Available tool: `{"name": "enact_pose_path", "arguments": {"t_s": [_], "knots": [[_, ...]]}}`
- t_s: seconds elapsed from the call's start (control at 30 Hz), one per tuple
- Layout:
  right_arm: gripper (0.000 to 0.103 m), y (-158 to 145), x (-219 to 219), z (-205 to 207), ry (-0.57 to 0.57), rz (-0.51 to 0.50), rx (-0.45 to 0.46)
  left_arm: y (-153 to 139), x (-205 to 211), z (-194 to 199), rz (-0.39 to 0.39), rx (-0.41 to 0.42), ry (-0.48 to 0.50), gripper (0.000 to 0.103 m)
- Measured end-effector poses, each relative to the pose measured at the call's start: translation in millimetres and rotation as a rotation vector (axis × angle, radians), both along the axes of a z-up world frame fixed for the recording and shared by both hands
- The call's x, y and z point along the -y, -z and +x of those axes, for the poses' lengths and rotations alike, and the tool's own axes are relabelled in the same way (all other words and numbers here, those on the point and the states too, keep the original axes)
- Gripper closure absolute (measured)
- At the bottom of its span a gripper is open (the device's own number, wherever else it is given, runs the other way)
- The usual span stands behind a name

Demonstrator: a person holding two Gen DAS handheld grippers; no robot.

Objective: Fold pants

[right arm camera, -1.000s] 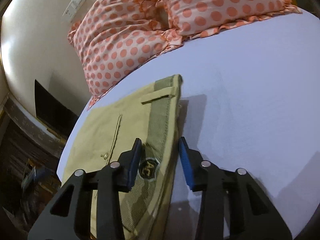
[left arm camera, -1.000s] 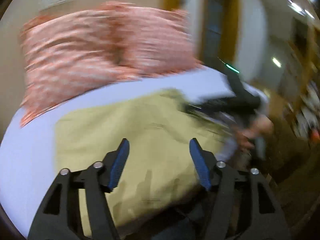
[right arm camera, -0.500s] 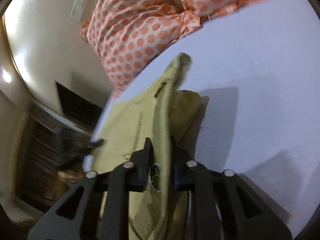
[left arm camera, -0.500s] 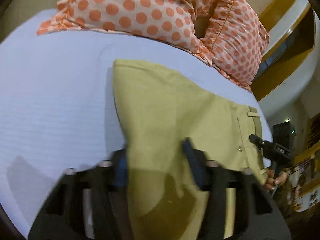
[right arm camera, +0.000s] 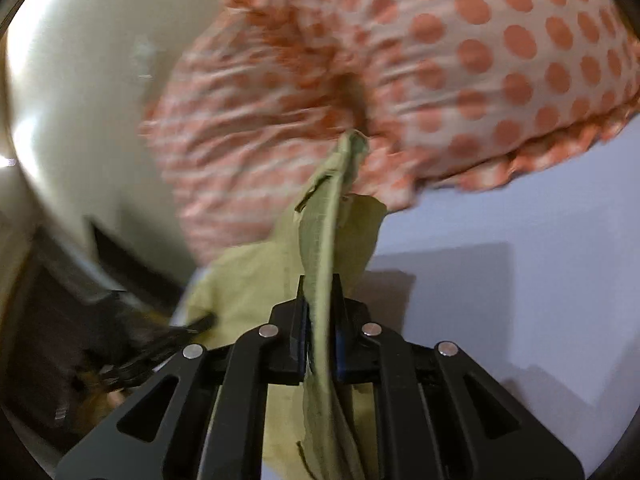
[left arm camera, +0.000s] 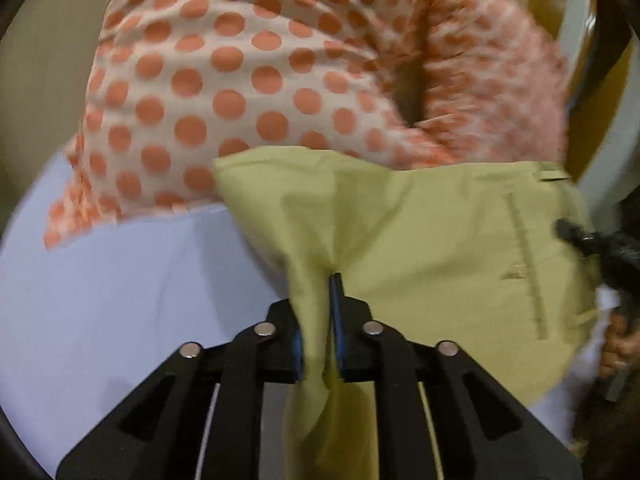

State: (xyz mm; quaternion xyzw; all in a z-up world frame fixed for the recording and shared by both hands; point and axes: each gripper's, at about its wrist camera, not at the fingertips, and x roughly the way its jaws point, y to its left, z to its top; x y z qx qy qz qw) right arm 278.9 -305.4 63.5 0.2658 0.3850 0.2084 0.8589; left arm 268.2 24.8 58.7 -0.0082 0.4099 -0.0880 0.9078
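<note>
Bed [left arm camera: 100, 288] under both grippers; dotted pillows [left arm camera: 224, 80] straight ahead. Pants [left arm camera: 440, 240] lifted, spanning between grippers, long axis side to side. Left gripper [left arm camera: 318, 320] clamped on leg-end fabric; right gripper [right arm camera: 320, 320] clamped on waistband [right arm camera: 320, 240]. Neither nearer.

The left black two-finger gripper with blue pads [left arm camera: 318, 320] has its jaws pressed nearly together, pinching a fold of the olive-green cotton pants [left arm camera: 432, 240] that bunches up between the fingers. The right black two-finger gripper with blue pads [right arm camera: 320, 320] is likewise clamped, gripping the pants' waistband edge [right arm camera: 320, 240], which stands upright between its pads.
</note>
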Motion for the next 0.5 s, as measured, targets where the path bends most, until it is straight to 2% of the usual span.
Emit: {"name": "enact_pose_path", "arguments": {"t_s": [0.07, 0.1, 0.13, 0.17, 0.2, 0.23, 0.3, 0.33, 0.37, 0.43, 0.5], "knots": [[0.081, 12.8, -7.5, 13.0, 0.058, -0.209, -0.076, 6.4, 7.6, 10.1, 0.075, -0.015, -0.021, 0.083], [0.081, 18.2, -8.4, 13.8, 0.089, -0.323, -0.126, 4.3, 5.0, 5.9, 0.077, -0.002, -0.026, 0.080], [0.081, 19.2, -5.8, 10.0, 0.097, -0.347, -0.130, 0.2, 1.0, -1.2, 0.086, 0.021, -0.037, 0.080], [0.076, 14.6, 1.4, -0.4, 0.115, -0.327, -0.093, -5.6, -4.0, -11.5, 0.091, 0.053, -0.045, 0.076], [0.073, 8.6, 7.2, -10.2, 0.130, -0.298, -0.056, -12.6, -11.8, -25.1, 0.065, 0.077, -0.035, 0.067], [0.069, 3.1, 9.9, -18.4, 0.121, -0.260, -0.028, -19.1, -18.7, -38.0, -0.004, 0.086, -0.006, 0.064], [0.067, -1.4, 4.2, -29.0, 0.037, -0.188, -0.019, -23.5, -21.0, -54.2, -0.122, 0.075, 0.063, 0.059], [0.063, 0.4, -4.6, -31.1, -0.013, -0.172, -0.031, -22.2, -17.2, -59.9, -0.163, 0.056, 0.102, 0.057], [0.052, 3.1, -11.7, -29.8, -0.037, -0.176, -0.047, -17.6, -9.4, -64.1, -0.194, 0.025, 0.144, 0.050], [0.034, 13.0, -24.2, -25.7, -0.053, -0.220, -0.100, -2.9, 6.0, -60.2, -0.199, -0.050, 0.168, 0.046], [0.033, 24.0, -30.3, -20.0, -0.042, -0.257, -0.141, 17.9, 15.8, -47.2, -0.181, -0.137, 0.135, 0.046]]}}
